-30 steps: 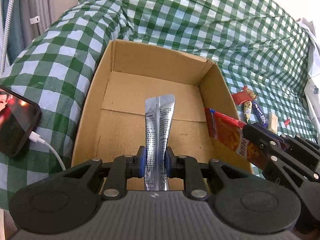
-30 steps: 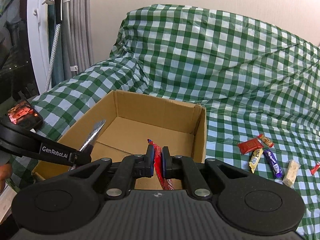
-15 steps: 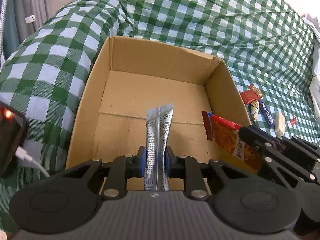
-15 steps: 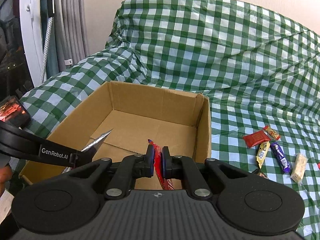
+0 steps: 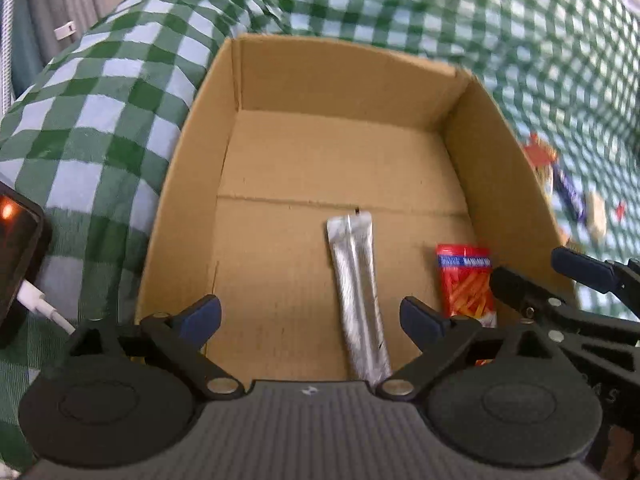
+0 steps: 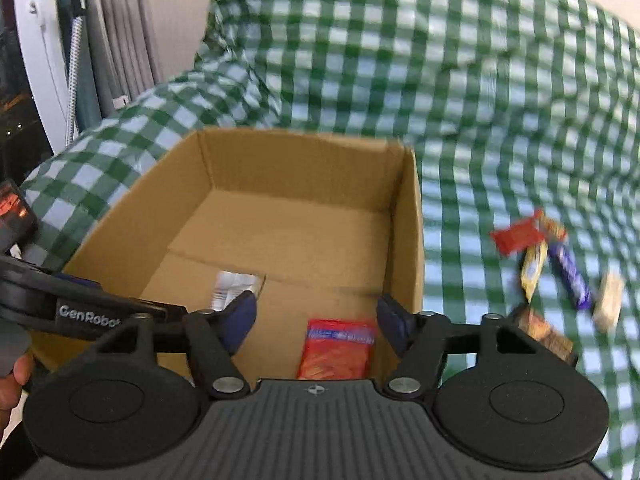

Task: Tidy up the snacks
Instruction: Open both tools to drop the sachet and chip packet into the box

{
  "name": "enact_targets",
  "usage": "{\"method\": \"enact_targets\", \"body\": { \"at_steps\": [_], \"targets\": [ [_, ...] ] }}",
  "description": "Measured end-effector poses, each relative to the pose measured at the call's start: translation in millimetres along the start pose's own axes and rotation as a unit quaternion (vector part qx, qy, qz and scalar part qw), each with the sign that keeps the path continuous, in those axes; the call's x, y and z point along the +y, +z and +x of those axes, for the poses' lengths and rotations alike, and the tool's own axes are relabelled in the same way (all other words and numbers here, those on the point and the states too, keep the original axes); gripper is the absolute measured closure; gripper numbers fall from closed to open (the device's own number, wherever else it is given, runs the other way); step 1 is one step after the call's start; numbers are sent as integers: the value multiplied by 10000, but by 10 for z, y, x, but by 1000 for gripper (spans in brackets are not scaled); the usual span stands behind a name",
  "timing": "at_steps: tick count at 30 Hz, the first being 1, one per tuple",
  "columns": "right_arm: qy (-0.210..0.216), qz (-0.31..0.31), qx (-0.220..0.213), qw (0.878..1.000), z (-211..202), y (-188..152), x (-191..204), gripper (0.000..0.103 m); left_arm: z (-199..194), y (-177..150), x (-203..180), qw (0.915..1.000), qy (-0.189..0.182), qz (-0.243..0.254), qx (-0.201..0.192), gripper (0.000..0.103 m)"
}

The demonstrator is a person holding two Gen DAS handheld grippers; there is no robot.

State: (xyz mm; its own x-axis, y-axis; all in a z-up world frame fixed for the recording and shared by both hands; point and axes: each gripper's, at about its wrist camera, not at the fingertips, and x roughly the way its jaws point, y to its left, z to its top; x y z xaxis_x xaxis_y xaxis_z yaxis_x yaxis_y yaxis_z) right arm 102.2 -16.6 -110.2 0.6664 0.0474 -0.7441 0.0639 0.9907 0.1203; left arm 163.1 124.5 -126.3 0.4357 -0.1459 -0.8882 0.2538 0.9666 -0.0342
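An open cardboard box point(image 5: 344, 76) point(image 6: 296, 160) sits on the green checked cloth. A silver snack pouch point(image 5: 358, 292) point(image 6: 234, 286) lies on the box floor, free of my left gripper point(image 5: 310, 316), whose jaws are opening wide above it. A red snack packet point(image 5: 466, 280) point(image 6: 338, 346) lies near the box's right wall, below my right gripper point(image 6: 316, 316), whose jaws are opening with no pad touching it. The right gripper's fingers point(image 5: 580, 270) show at the left wrist view's right edge.
Several loose wrapped snacks point(image 6: 556, 264) point(image 5: 568, 196) lie on the cloth right of the box. A phone point(image 5: 16, 256) with a white cable lies left of it. A hand point(image 6: 12, 376) shows at the right wrist view's lower left. Curtains hang at far left.
Both grippers have let go: the silver pouch and the red packet dropped from shut jaws onto the box floor. Both hands have sunk closer to the box.
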Motion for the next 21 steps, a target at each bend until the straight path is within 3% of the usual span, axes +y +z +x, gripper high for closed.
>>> {"method": "enact_targets", "body": {
  "at_steps": [3,9,14,21],
  "targets": [
    [55,130,250,9996,8,-156,-42,28,41,-92,-49,9997,90,183,127,3],
    [66,-497,158,9986,-49,-329,86,23,49,-278,-61,9984,407,328,213,2],
    [81,-351,88,9993,-142,-317,56,22,-23,-329,2,9995,199,74,229,2],
    [-49,-326,-165,9993,-329,-248,18,16,-154,-371,-86,9997,141,127,134,2]
  ]
}}
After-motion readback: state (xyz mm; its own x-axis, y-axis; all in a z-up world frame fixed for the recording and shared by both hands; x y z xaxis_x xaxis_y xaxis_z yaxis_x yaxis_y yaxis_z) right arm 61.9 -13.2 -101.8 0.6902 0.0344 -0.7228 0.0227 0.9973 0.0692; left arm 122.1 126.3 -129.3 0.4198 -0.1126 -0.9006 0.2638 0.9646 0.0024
